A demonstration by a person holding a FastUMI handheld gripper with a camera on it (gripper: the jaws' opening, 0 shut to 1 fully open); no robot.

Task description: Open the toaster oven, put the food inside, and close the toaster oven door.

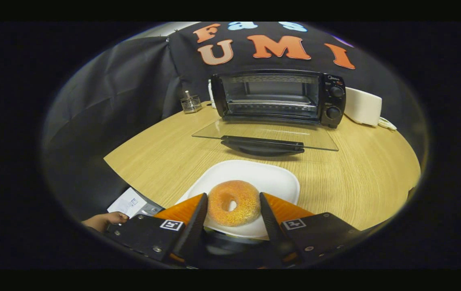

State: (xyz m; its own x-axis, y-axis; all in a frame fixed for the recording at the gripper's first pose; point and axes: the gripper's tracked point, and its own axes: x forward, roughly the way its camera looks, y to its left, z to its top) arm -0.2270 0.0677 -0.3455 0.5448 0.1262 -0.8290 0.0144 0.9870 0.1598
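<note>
A sugared orange donut point(233, 203) lies on a white square plate point(271, 180) at the near part of the wooden table. My gripper point(232, 196) has a black finger against each side of the donut, shut on it. Beyond the plate stands the black toaster oven point(279, 97) with its cavity open. Its glass door point(265, 135) lies folded down flat toward me, the dark handle point(262, 144) at its front edge. The oven's wire rack is empty.
A small metal wire holder point(191, 103) stands left of the oven and a white appliance point(362, 106) with a cord right of it. Off the table's near left edge, a person's hand point(103, 220) rests by a white paper point(127, 202).
</note>
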